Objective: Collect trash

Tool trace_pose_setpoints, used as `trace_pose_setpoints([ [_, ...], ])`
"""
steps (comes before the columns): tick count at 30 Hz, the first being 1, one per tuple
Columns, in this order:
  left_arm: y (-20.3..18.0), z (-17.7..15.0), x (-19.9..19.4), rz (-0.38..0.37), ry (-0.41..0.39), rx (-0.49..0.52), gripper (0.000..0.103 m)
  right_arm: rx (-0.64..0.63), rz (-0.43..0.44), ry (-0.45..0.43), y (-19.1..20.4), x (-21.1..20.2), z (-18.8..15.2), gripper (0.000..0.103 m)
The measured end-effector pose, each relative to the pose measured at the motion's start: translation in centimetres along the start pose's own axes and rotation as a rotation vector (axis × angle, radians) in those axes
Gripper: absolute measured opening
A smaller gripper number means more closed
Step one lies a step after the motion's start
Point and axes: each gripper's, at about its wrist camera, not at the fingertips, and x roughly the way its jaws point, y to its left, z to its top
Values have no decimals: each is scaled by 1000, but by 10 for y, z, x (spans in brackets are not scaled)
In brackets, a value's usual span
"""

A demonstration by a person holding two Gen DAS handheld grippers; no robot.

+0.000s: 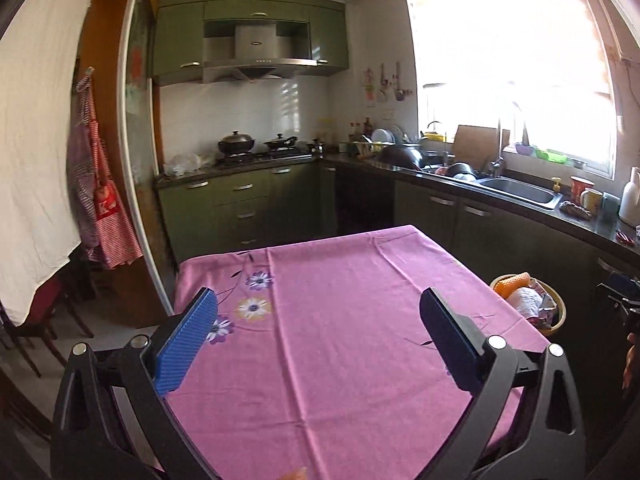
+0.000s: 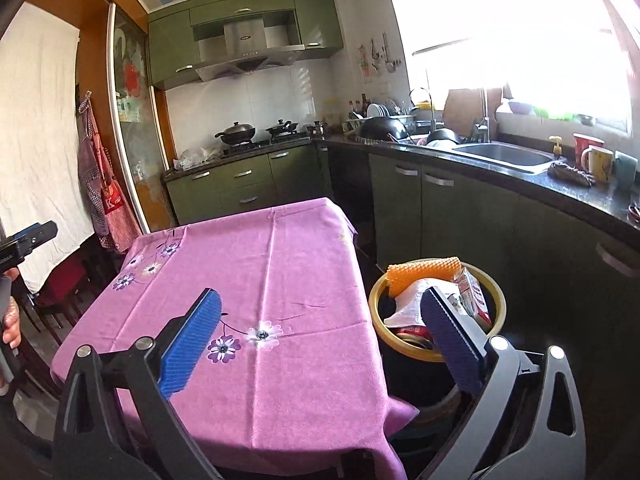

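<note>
A yellow-rimmed trash bin [image 2: 496,300] stands on the floor just right of the table; it also shows in the left wrist view [image 1: 560,300]. It holds an orange bumpy piece [image 2: 424,272], white crumpled paper [image 2: 412,300], a red and white carton [image 2: 474,292] and a can. My left gripper [image 1: 320,328] is open and empty above the pink flowered tablecloth [image 1: 340,320]. My right gripper [image 2: 320,332] is open and empty over the table's right edge, its right finger in front of the bin. No trash shows on the tablecloth [image 2: 260,280].
Dark counter with a sink [image 2: 504,156], mugs [image 2: 596,160] and dishes runs along the right. Stove with pots [image 1: 256,144] and green cabinets stand at the back. An apron [image 1: 100,200] hangs left, chairs stand below it. The left gripper's body shows in the right wrist view [image 2: 28,240].
</note>
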Motion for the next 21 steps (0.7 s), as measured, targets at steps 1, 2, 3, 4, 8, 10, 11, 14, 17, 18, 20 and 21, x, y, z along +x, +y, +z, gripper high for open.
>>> trace_pose_setpoints([
  [1, 5, -4, -5, 18, 6, -9, 96, -9, -9, -7, 3, -2, 1, 98],
  [2, 10, -8, -9, 27, 12, -19, 96, -18, -18, -14, 7, -5, 1, 98],
  [3, 14, -13, -13, 34, 19, -36, 96, -23, -27, -16, 10, -7, 1, 98],
  [4, 18, -17, -16, 36, 23, -52, 96, -25, -33, -15, 11, -8, 2, 98],
  [8, 26, -31, -28, 50, 32, -85, 96, -29, -39, -12, 13, -12, 1, 98],
  [10, 25, -35, -30, 53, 28, -84, 96, -31, -41, -13, 13, -14, 1, 98],
  [11, 24, -35, -32, 49, 25, -83, 96, -31, -43, -14, 13, -15, 1, 98],
  [14, 24, -35, -37, 44, 13, -74, 96, -27, -44, -19, 10, -19, 2, 98],
  [17, 20, -33, -41, 34, 1, -71, 96, -24, -45, -22, 9, -20, 3, 98],
  [18, 19, -32, -42, 32, -2, -70, 96, -23, -44, -25, 9, -21, 3, 98],
  [20, 18, -32, -44, 27, -6, -69, 96, -22, -41, -27, 8, -21, 5, 98],
  [21, 18, -31, -44, 23, -8, -69, 96, -23, -41, -28, 8, -21, 5, 98],
])
